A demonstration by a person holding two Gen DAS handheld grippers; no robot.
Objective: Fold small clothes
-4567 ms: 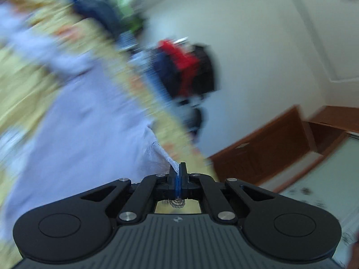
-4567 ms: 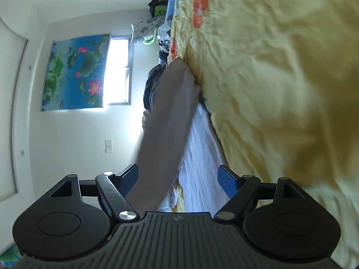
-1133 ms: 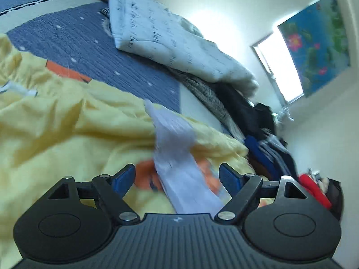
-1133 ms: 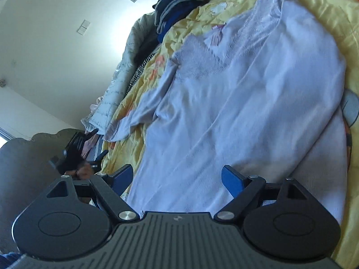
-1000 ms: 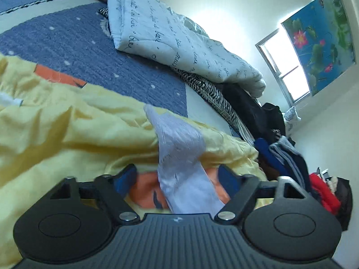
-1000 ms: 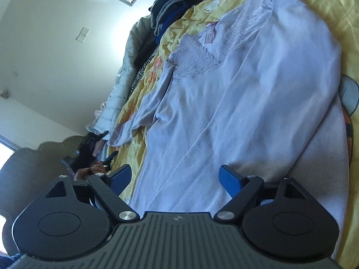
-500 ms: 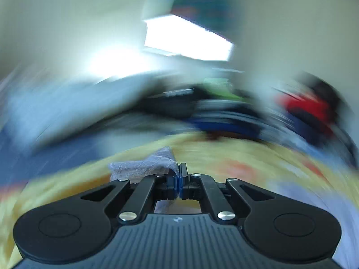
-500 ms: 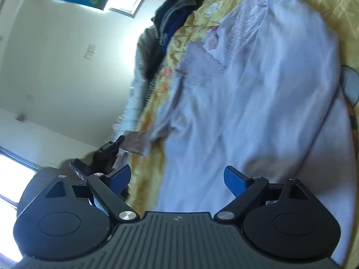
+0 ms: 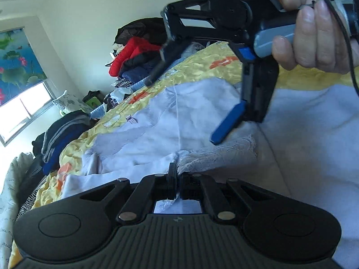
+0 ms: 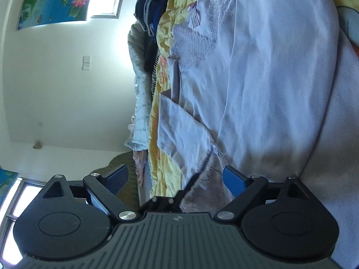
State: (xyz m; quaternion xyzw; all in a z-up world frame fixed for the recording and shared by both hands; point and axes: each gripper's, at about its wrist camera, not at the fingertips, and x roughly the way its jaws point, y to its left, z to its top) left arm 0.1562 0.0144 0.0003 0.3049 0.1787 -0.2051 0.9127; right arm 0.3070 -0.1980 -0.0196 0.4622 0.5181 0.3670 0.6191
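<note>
The left gripper [image 9: 175, 174] has its fingers pinched tight on the lacy cuff of the lavender top [image 9: 157, 132], which lies on the yellow bedspread [image 9: 202, 67]. The right gripper [image 10: 176, 177] has just been widening its fingers; they stand spread over the top, pressing on nothing.

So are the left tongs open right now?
No, the left tongs are shut, pinching the lacy cuff of the pale lilac knit top between their pads.

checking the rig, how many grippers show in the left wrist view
2. The left gripper sits at the bottom centre, shut on the lilac top's lace cuff. The right gripper, held in a hand, is upper right, open above the top.
</note>
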